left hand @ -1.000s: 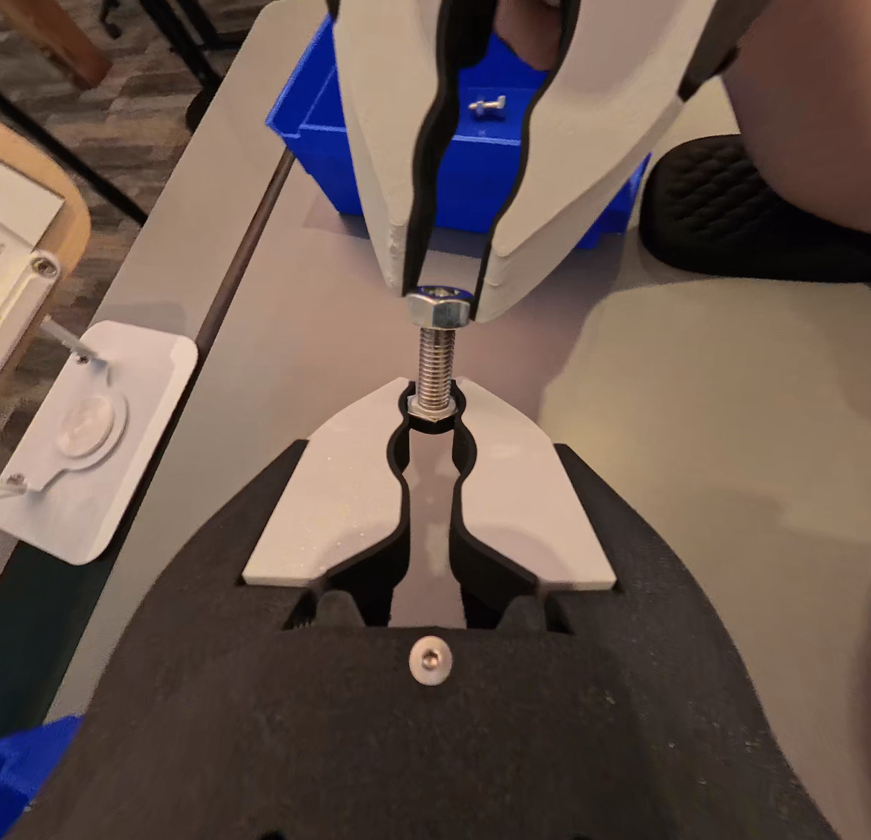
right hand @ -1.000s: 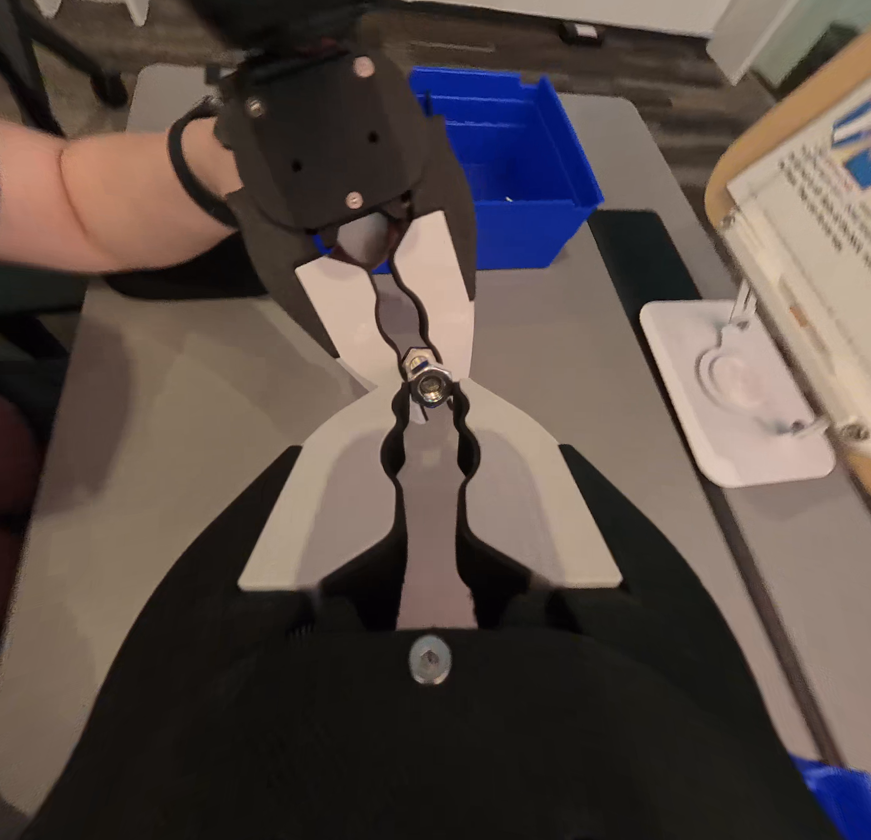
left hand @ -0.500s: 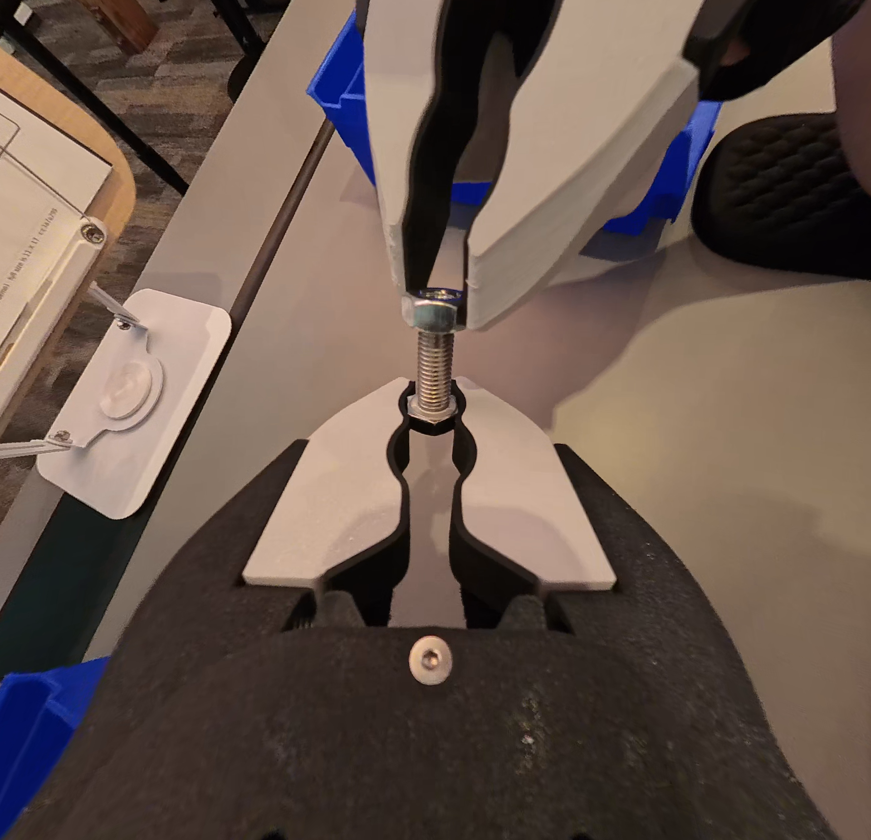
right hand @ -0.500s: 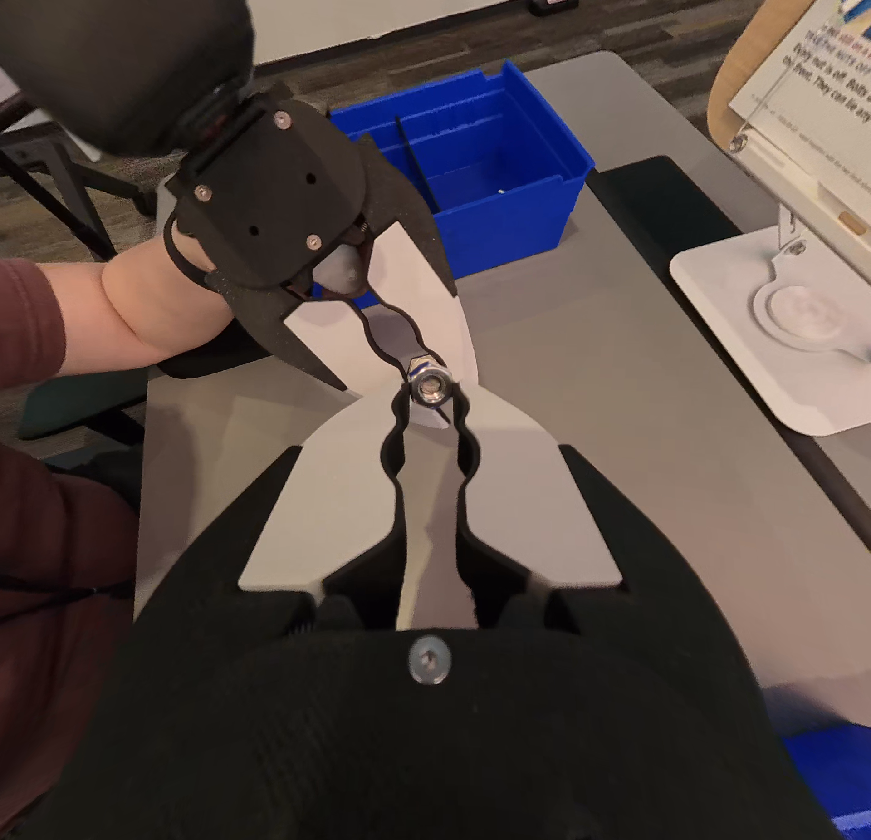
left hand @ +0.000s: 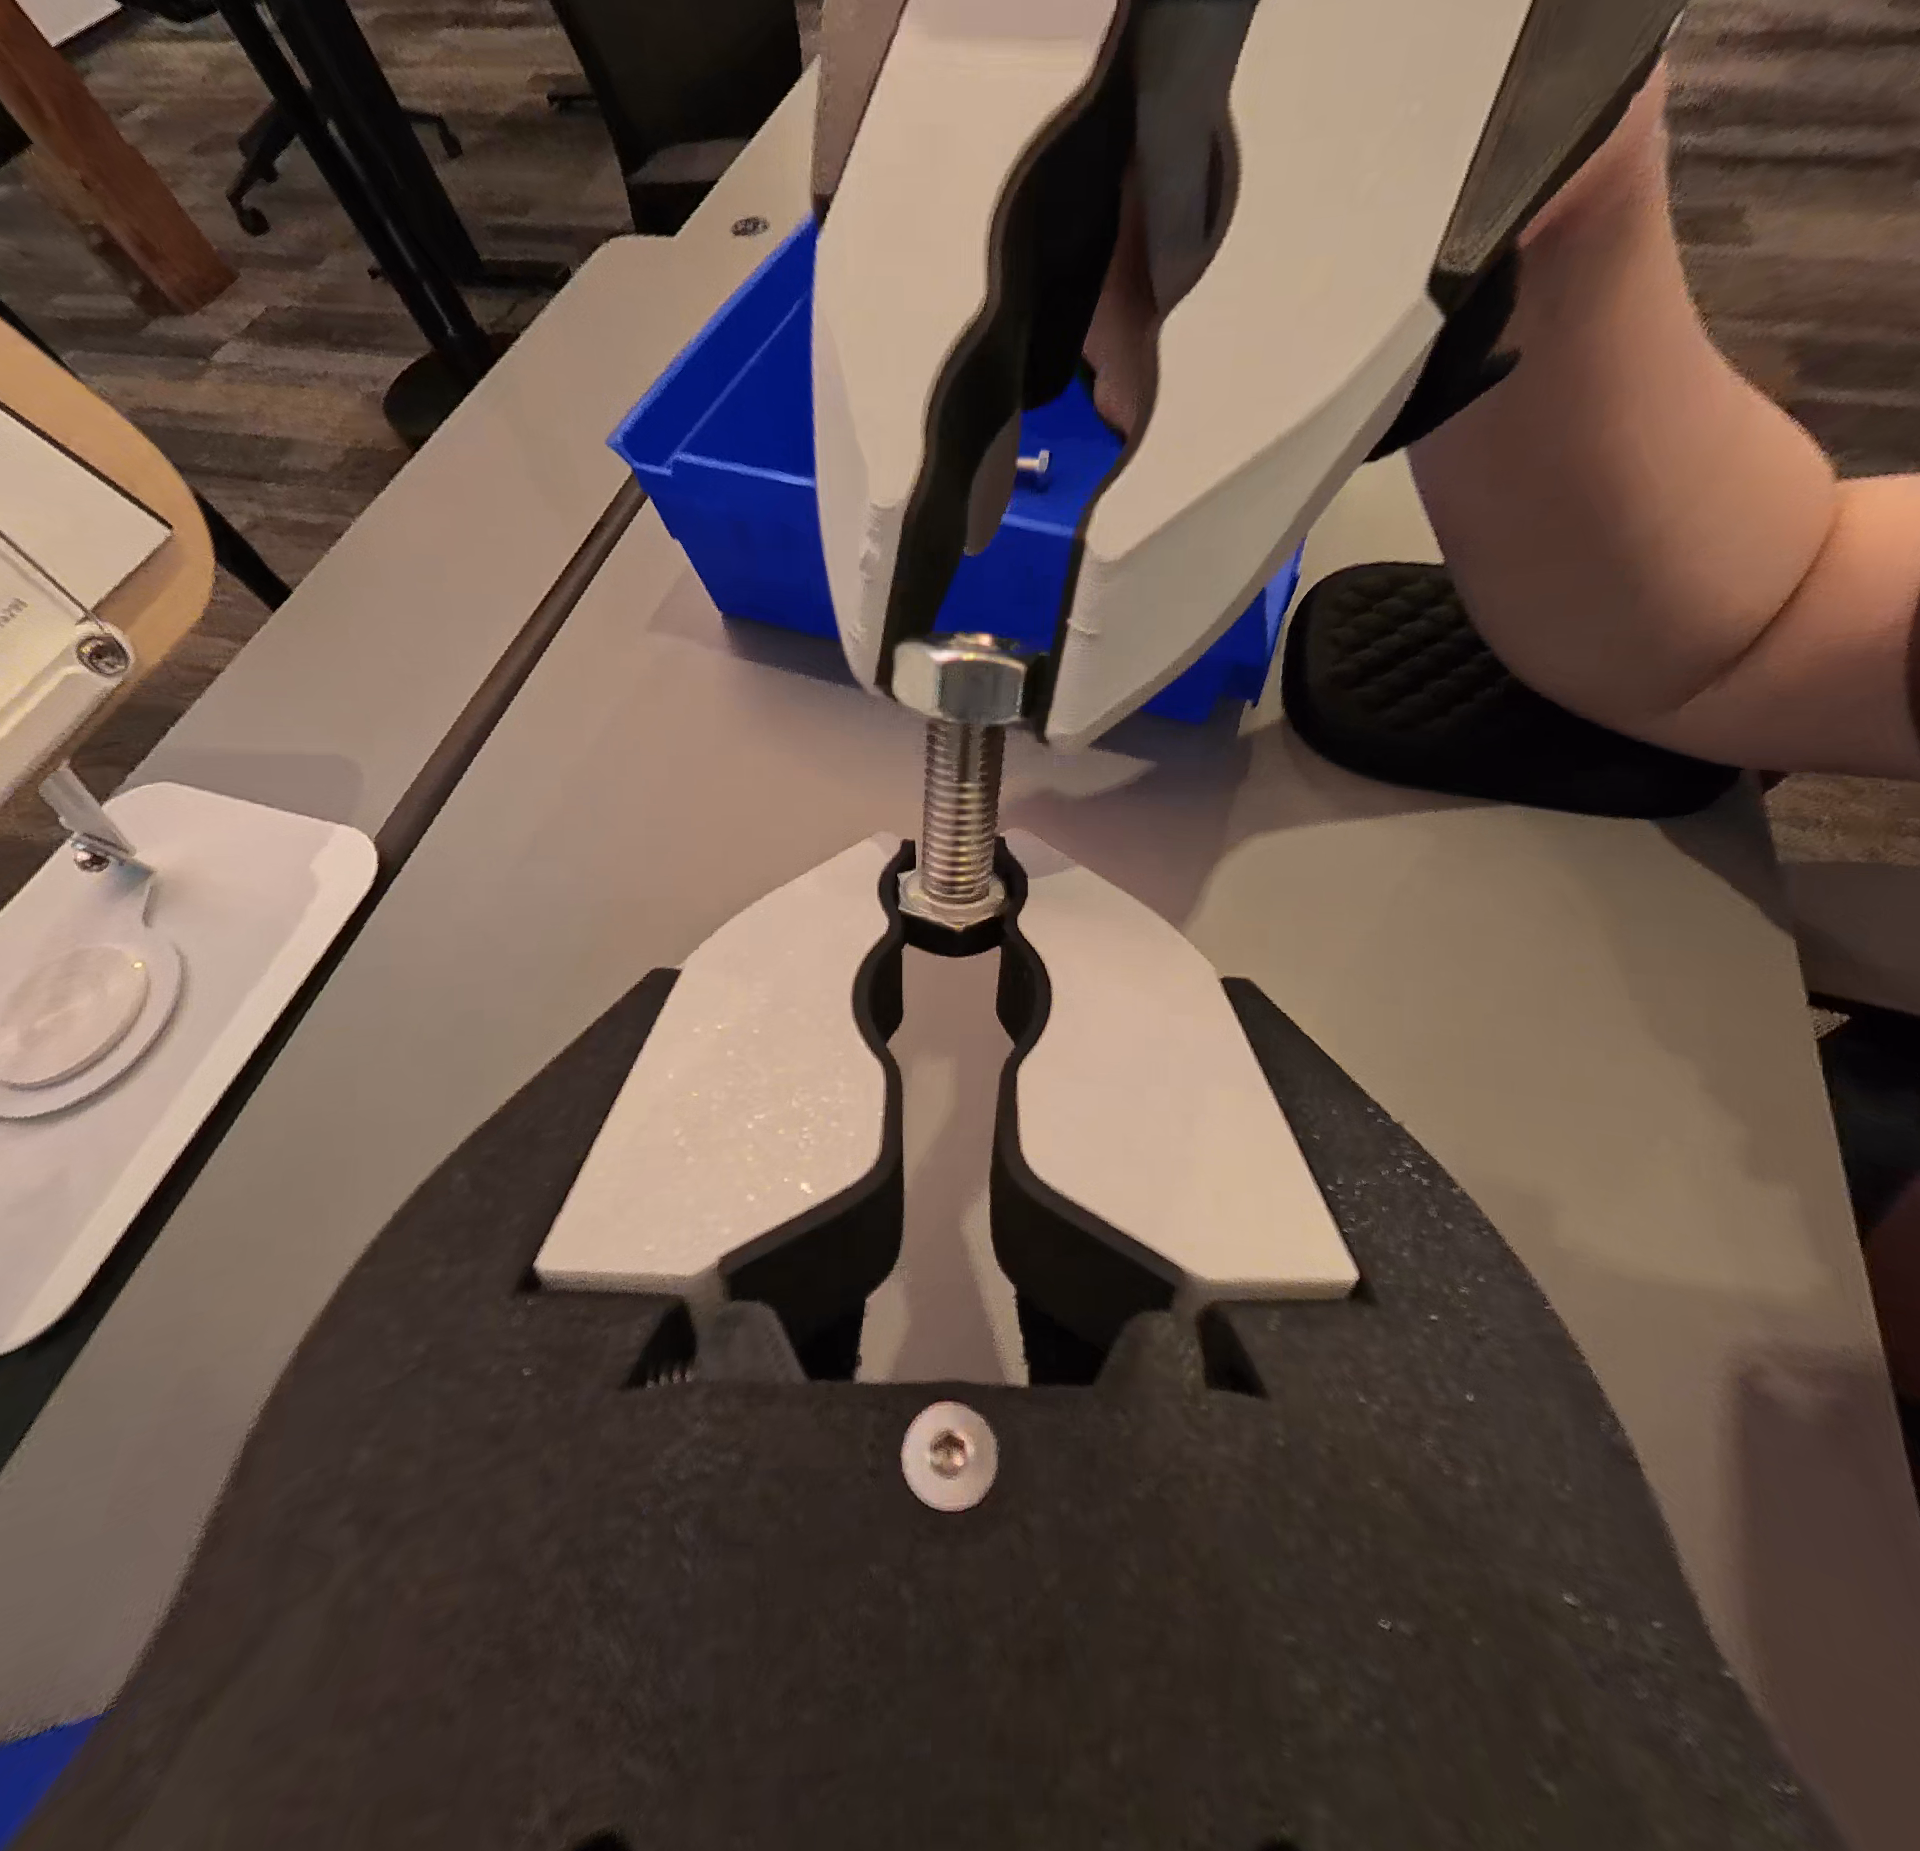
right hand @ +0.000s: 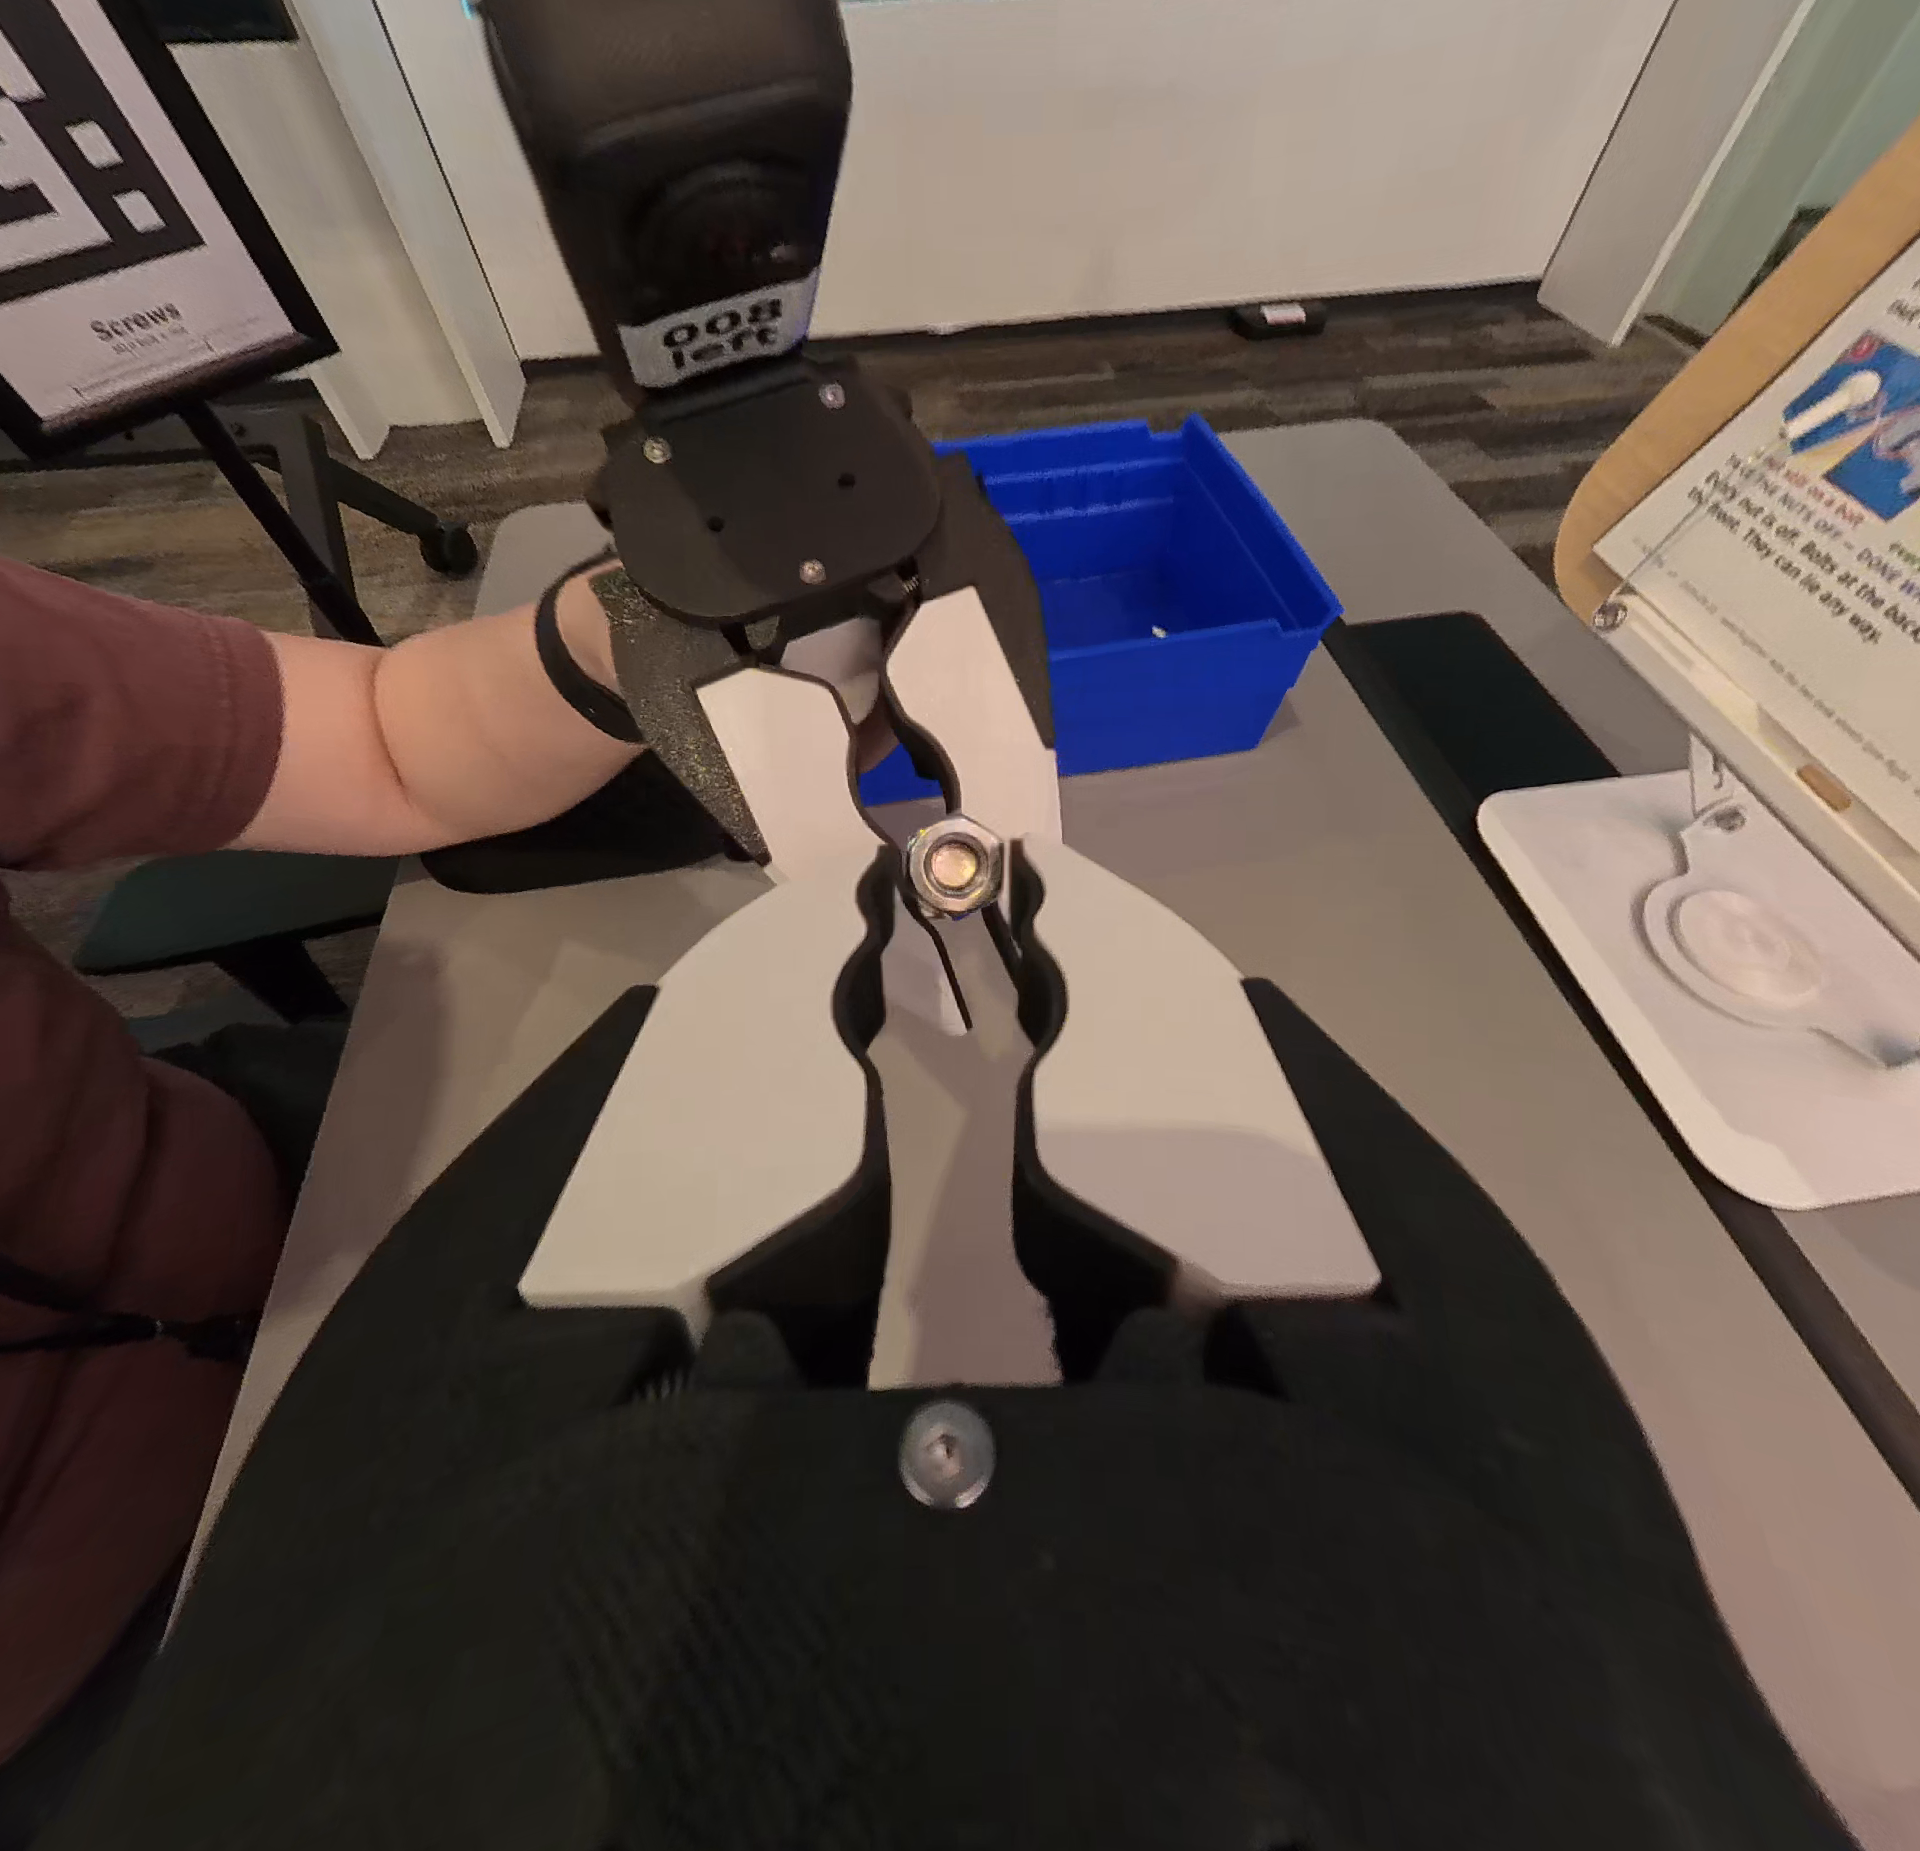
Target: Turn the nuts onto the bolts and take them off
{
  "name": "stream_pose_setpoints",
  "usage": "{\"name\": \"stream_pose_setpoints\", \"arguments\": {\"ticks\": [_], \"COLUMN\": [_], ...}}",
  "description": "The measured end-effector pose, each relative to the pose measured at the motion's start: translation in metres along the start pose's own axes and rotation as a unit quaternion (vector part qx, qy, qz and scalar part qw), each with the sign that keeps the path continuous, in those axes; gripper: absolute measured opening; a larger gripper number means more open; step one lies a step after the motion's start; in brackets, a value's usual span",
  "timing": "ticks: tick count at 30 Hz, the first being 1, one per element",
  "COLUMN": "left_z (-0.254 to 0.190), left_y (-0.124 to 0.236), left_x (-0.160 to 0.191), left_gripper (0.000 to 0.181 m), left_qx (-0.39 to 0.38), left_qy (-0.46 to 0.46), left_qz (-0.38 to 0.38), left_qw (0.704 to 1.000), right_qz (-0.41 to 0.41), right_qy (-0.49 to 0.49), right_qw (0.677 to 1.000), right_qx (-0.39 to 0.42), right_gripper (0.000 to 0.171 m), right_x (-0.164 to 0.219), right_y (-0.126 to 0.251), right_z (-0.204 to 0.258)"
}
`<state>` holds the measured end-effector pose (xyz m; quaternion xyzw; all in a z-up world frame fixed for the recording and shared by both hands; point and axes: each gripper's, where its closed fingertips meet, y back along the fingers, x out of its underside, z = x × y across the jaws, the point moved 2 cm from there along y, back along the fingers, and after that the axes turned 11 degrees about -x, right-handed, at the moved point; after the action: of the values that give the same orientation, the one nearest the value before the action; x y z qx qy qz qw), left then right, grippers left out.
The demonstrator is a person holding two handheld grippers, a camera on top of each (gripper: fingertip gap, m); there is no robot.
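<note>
1. Left claw (left hand: 951, 902) is our near pair of white fingers in the left wrist view, pinched together on the nut (left hand: 949, 902) at the lower end of the bolt's thread.
2. Our right claw (left hand: 961, 684) comes in from above in that view and is clamped on the bolt's hex head (left hand: 961, 681); the bolt (left hand: 962, 799) runs straight between the two claws, its bare thread showing in the gap.
3. From the right wrist view we look straight down the bolt's axis: the hex head (right hand: 954, 864) sits between our right claw's tips (right hand: 954, 871), and the left claw (right hand: 940, 814) meets it from behind.
4. We hold bolt and nut in the air above the grey counter (left hand: 1403, 918), touching nothing but the two claws.
5. Behind them on the counter stands a blue bin (right hand: 1164, 596) with a small piece of hardware (left hand: 1034, 463) lying inside; we cannot tell just what it is.
6. Near the counter's edge we see a white stand base (right hand: 1704, 980) carrying an instruction board (right hand: 1787, 513).
7. A person's bare forearm (right hand: 468, 741) in a dark red sleeve reaches to the left claw's black body.
</note>
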<state>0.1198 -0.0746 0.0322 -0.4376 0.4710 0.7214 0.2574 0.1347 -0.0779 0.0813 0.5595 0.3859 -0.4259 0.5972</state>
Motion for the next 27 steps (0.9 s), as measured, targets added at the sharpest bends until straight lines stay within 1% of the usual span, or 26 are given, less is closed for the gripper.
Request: {"name": "stream_pose_setpoints", "arguments": {"ticks": [4, 10, 13, 16, 18, 22, 25, 27], "left_z": [-0.001, -0.005, -0.006, -0.007, -0.008, -0.009, -0.010, -0.011], "left_y": [0.009, 0.027, 0.035, 0.037, 0.037, 0.037, 0.037, 0.038], "left_x": [-0.016, -0.040, -0.048, -0.050, -0.050, -0.051, -0.051, -0.051], "left_gripper": [0.013, 0.013, 0.012, 0.013, 0.013, 0.012, 0.012, 0.012], "left_qx": [0.010, 0.024, 0.029, 0.030, 0.032, 0.033, 0.036, 0.039], "left_qy": [0.008, 0.013, 0.018, 0.019, 0.018, 0.017, 0.016, 0.016], "left_qz": [-0.058, -0.162, -0.199, -0.211, -0.210, -0.209, -0.207, -0.206], "left_qw": [0.998, 0.986, 0.979, 0.977, 0.977, 0.977, 0.978, 0.978], "right_qz": [-0.053, -0.156, -0.204, -0.186, -0.190, -0.209, -0.210, -0.212], "right_qy": [0.042, 0.102, 0.106, 0.108, 0.123, 0.125, 0.118, 0.120], "right_qw": [0.998, 0.982, 0.972, 0.976, 0.973, 0.970, 0.970, 0.969], "right_qx": [-0.017, -0.034, -0.053, -0.041, -0.030, -0.020, -0.027, -0.031], "right_gripper": [0.034, 0.033, 0.030, 0.030, 0.030, 0.028, 0.020, 0.019], "right_x": [-0.016, -0.043, -0.052, -0.048, -0.049, -0.053, -0.052, -0.052], "right_y": [0.004, 0.014, 0.016, 0.007, 0.004, 0.003, 0.003, 0.002], "right_z": [0.008, 0.023, 0.032, 0.029, 0.030, 0.031, 0.031, 0.031]}}
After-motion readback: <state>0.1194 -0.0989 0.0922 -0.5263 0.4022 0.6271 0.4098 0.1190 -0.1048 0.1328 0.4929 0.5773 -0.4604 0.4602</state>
